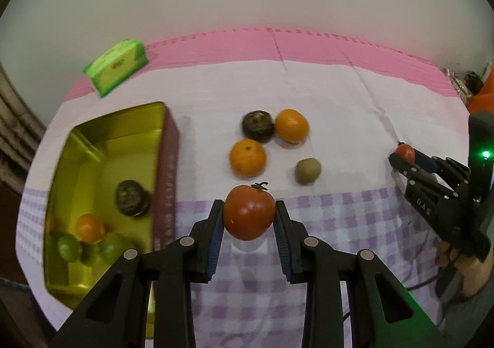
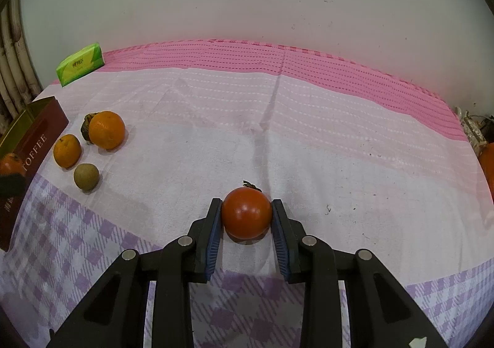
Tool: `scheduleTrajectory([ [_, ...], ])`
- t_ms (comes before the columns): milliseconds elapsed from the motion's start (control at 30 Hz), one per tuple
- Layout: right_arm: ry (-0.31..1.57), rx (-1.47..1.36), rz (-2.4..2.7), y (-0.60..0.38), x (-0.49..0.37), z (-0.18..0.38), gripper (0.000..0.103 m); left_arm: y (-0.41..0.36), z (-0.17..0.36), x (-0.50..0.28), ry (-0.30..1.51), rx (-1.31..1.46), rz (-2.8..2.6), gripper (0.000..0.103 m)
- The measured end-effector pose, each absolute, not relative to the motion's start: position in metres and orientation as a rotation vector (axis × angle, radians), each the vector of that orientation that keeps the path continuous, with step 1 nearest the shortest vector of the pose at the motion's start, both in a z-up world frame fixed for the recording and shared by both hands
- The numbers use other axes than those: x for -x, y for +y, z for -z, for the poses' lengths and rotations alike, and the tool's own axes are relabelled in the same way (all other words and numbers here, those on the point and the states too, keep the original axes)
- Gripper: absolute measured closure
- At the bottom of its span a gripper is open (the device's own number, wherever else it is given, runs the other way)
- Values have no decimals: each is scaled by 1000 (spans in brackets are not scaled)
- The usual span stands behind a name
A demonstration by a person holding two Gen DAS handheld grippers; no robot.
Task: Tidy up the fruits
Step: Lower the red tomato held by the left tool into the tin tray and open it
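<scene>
My left gripper (image 1: 249, 214) is shut on a red tomato (image 1: 249, 212) with a green stem, held a little above the checked cloth. To its left stands the gold tin (image 1: 92, 144), holding a dark fruit (image 1: 132, 198), an orange (image 1: 89, 227) and several green fruits (image 1: 69, 247). On the cloth beyond lie two oranges (image 1: 247, 158) (image 1: 291, 126), a dark fruit (image 1: 257, 126) and a kiwi (image 1: 308, 171). My right gripper (image 2: 247, 216) is shut on a second red tomato (image 2: 246, 212) that rests on the cloth; it shows at the right of the left wrist view as the right gripper (image 1: 401, 159).
A green tissue pack (image 1: 119, 66) lies at the back left on the pink cloth (image 1: 278, 42). A wall rises behind the table. An orange thing (image 2: 487, 162) sits at the right edge. A hand (image 1: 472, 273) holds the right gripper.
</scene>
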State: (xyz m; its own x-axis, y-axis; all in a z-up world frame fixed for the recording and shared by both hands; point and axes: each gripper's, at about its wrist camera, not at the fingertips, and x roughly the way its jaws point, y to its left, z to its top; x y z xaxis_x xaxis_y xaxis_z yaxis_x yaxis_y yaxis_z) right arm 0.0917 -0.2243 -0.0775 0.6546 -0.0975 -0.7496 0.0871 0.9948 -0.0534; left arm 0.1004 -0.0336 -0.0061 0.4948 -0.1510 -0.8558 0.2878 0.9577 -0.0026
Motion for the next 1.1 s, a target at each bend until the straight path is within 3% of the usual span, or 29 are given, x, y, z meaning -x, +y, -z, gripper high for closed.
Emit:
scheduleTrajectory([
  [267, 851, 19, 107, -224, -92, 78, 74, 20, -9, -89, 1002, -118, 184, 70],
  [633, 851, 24, 109, -221, -94, 79, 74, 109, 15, -90, 1080, -113, 15, 70],
  [1100, 851, 36, 114, -220, -93, 78, 74, 127, 43, -95, 1156, -120, -17, 70],
])
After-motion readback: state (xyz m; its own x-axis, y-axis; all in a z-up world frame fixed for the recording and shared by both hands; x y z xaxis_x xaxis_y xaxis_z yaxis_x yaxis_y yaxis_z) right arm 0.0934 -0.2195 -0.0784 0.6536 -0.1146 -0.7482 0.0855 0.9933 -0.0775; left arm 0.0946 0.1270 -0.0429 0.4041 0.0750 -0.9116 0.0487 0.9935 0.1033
